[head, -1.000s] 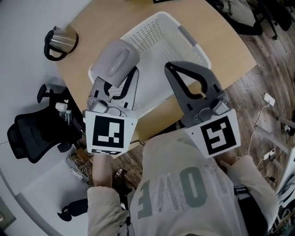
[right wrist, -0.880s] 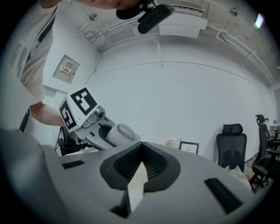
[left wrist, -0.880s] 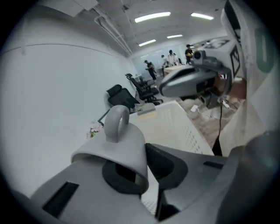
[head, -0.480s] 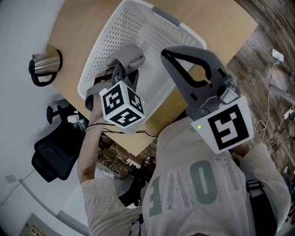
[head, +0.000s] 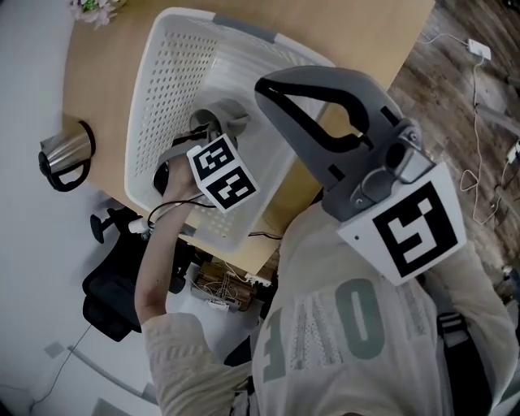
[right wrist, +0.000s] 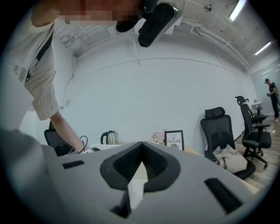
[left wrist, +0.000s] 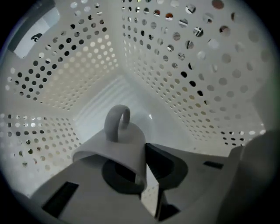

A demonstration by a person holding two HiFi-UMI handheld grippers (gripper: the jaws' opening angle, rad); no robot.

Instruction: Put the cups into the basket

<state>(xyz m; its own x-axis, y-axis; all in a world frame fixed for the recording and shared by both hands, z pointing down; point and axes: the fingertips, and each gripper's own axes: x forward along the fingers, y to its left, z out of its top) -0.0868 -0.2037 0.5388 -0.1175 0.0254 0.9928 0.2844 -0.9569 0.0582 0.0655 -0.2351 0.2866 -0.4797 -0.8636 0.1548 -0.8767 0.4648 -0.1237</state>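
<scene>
The left gripper [left wrist: 144, 171] pinched the cup [left wrist: 119, 146], handle at 12 o'clock, low in the basket [left wrist: 74, 65] to drop it; the right gripper [right wrist: 141, 165] was closed, empty.

Head view overhead, left gripper view close inside the basket [left wrist: 65, 65].

The cup [left wrist: 118, 144] is inside the basket [head: 154, 106], in the left claw [left wrist: 146, 175]. The basket sits on the table [head: 106, 73], with the kettle [head: 63, 156] to its left.

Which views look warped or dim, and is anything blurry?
Left gripper view: fisheye bows the basket walls, corners go dark, cup sharp. Right gripper view: same warp, ceiling lights glare. Head view: evenly lit, little blur.
</scene>
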